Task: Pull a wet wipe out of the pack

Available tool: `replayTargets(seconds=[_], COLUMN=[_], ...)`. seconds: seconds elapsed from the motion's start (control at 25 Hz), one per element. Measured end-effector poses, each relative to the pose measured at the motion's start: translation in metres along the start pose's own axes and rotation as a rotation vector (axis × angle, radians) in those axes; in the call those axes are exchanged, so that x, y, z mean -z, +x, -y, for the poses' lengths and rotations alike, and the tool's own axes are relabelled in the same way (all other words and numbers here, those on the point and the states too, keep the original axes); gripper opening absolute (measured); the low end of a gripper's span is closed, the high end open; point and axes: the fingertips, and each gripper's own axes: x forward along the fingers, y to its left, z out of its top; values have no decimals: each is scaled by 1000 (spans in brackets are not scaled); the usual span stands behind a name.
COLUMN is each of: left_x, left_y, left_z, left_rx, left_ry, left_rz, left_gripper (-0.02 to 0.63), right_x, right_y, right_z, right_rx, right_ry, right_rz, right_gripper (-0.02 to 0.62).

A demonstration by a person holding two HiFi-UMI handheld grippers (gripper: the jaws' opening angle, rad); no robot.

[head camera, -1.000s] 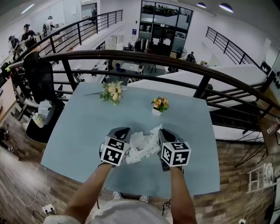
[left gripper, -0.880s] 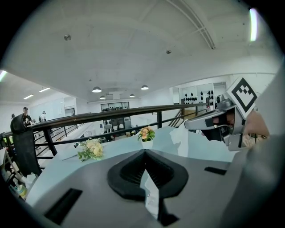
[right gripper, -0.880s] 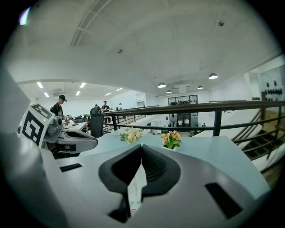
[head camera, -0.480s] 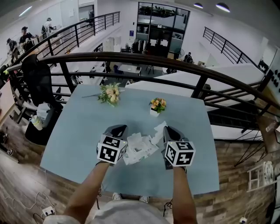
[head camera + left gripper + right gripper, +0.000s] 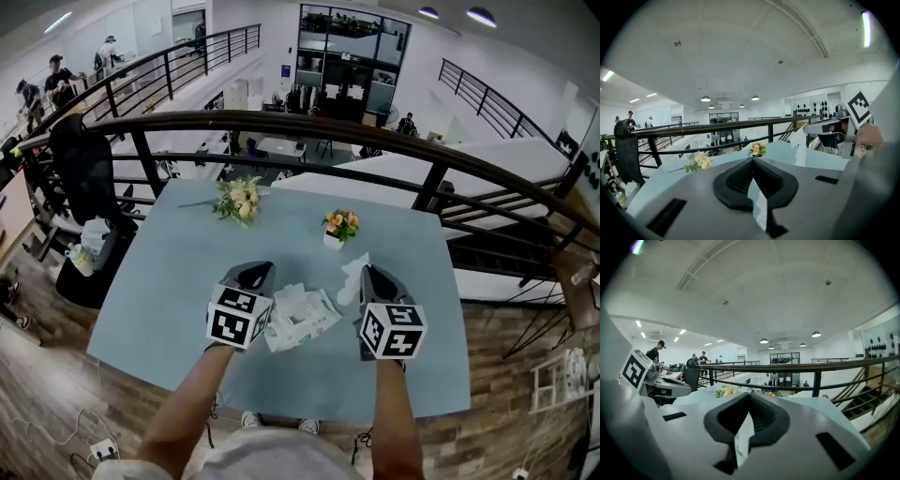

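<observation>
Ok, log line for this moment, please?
left gripper: jaws shut on pack | right gripper: jaws shut on wipe | wipe: standing up right of pack

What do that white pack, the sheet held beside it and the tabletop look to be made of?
The pack is probably thin plastic film, white and slightly glossy, and it crumples in sharp creases. The sheet looks like soft, matte nonwoven cloth or paper, since it hangs limp from the right tool. The tabletop is smooth, matte and pale blue, perhaps laminate, though the pictures don't settle it.
</observation>
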Motion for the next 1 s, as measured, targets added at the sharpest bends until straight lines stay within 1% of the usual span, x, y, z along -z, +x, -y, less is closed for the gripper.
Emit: replayTargets(seconds=[0.52, 1.0], left_x=[0, 0], left_y=[-3, -5], left_z=[-3, -6], left_rx=[-16, -15], left_ry=[-8, -8], left_rz=[0, 3], left_gripper=[-6, -6], right_x=[3, 1], right_y=[-1, -1], right_z=[-2, -7], right_rx=[-7, -5], right_ry=[-10, -20], right_rz=[0, 4], right_gripper=[6, 6])
